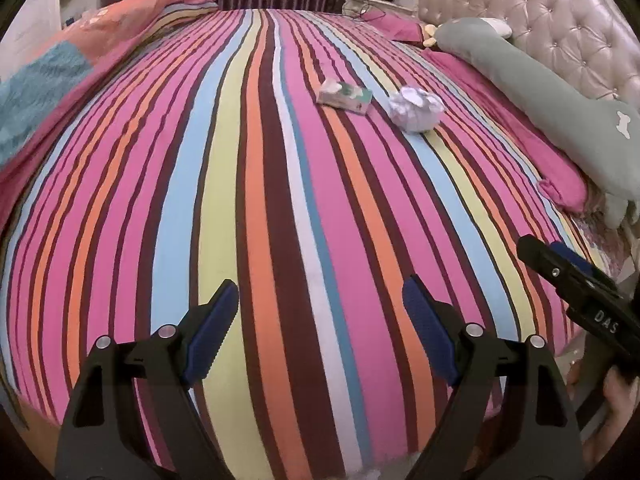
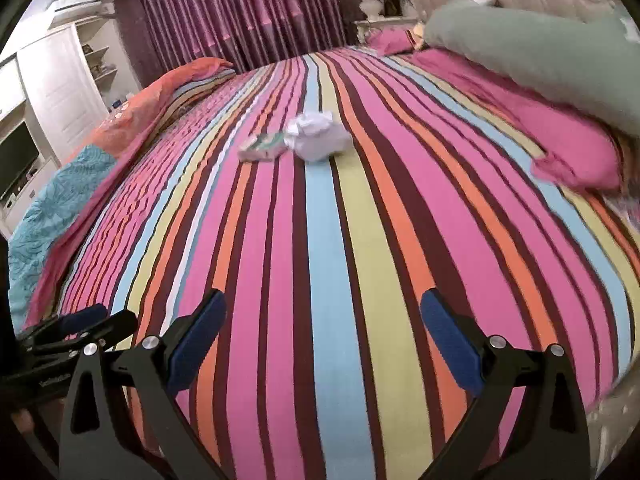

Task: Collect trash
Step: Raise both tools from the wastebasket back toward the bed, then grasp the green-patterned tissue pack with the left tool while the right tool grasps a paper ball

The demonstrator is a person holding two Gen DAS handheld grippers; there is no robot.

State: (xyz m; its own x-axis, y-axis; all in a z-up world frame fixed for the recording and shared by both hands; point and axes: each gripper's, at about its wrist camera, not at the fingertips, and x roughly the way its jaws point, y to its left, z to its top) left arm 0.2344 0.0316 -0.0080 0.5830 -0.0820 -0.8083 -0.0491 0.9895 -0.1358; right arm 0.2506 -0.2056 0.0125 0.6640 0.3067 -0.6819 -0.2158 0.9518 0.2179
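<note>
Ahead, a crumpled paper ball [image 1: 416, 109] and a tissue pack [image 1: 345, 97] lie side by side on the striped bed [image 1: 256, 208]; both the left gripper [image 1: 320, 332] and right gripper [image 2: 323, 340] hover with fingers spread, empty.

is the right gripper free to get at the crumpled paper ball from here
Probably yes: the right gripper is open, and only bare striped bedsheet lies before the crumpled paper ball, though farther up.
</note>
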